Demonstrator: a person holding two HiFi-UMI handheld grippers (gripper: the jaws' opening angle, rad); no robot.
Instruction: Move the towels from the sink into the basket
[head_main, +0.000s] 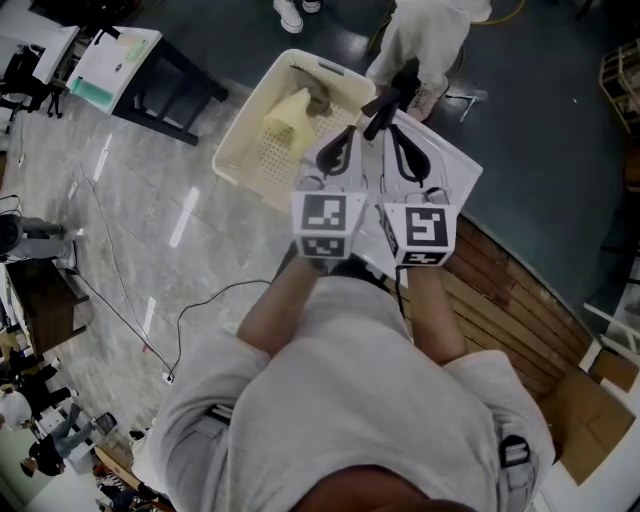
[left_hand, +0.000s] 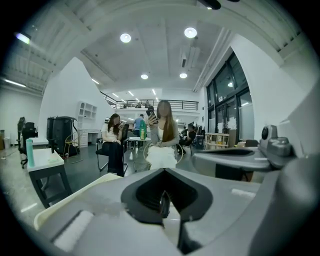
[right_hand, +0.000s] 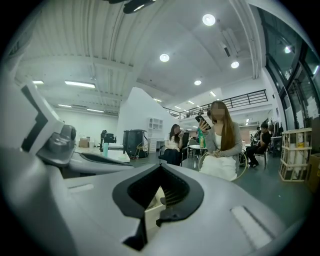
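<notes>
Both grippers are held side by side at chest height, level and pointing forward, above the basket. In the head view the cream perforated basket stands on the floor ahead, with a yellow towel and a grey towel lying in it. My left gripper is shut with nothing in it, and so is my right gripper. In the left gripper view the jaws meet with no gap. The right gripper view shows closed jaws and a bit of cream basket below them. No sink is in view.
A white surface lies under the right gripper, beside a wooden slatted floor. A person in white trousers sits just beyond the basket. A dark table with papers stands at the far left, and a cable runs over the floor.
</notes>
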